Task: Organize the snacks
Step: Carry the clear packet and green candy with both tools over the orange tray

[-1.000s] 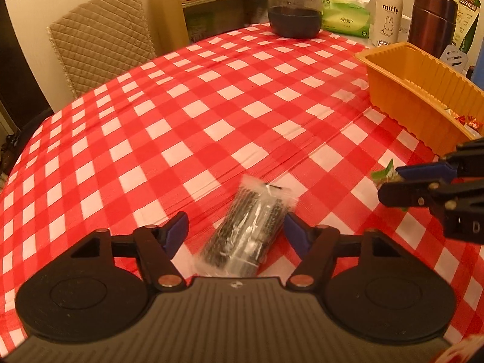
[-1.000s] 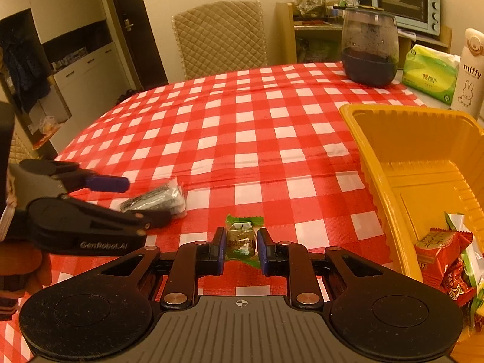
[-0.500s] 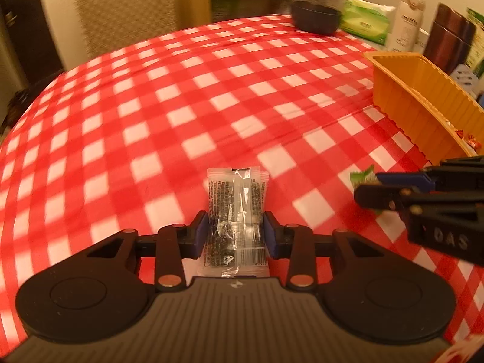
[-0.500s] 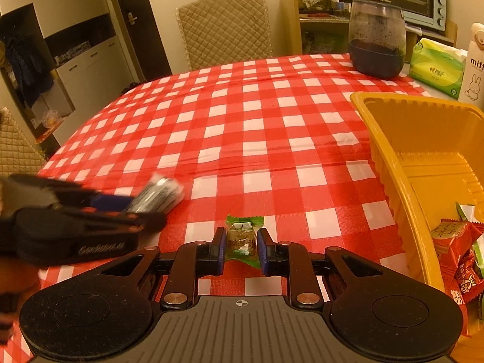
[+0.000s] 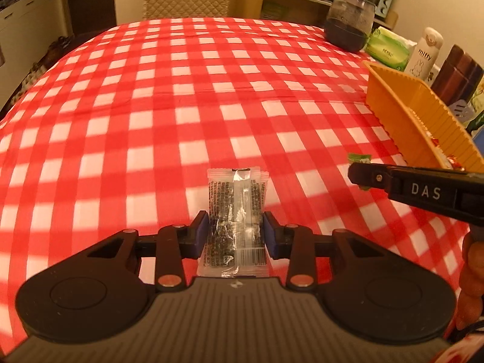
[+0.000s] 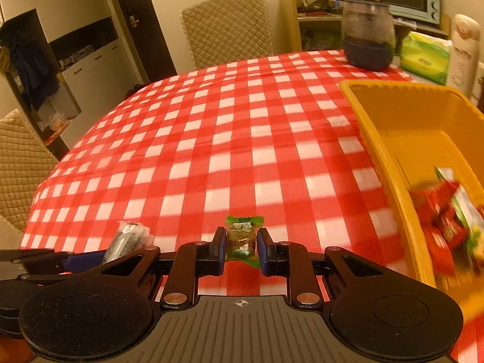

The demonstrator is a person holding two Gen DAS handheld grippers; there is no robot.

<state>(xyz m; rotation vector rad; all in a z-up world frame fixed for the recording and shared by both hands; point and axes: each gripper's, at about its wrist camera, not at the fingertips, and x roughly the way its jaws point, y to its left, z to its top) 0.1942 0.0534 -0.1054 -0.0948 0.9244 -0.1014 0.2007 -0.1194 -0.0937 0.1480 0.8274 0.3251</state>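
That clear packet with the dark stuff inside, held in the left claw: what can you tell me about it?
The clear plastic snack packet is a flat, oblong pouch with crimped ends, small black print, a barcode near its lower end and dark contents. It points lengthwise away from the camera, pinched across its width by the left claw, whose blue pads press its two long sides. Behind it lies the red-and-white checked tablecloth; whether the packet touches it is unclear.

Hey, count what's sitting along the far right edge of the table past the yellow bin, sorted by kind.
Dark glass jar: 1
Green tissue pack: 1
White Miffy bottle: 1
Brown tumbler: 1
Total: 4
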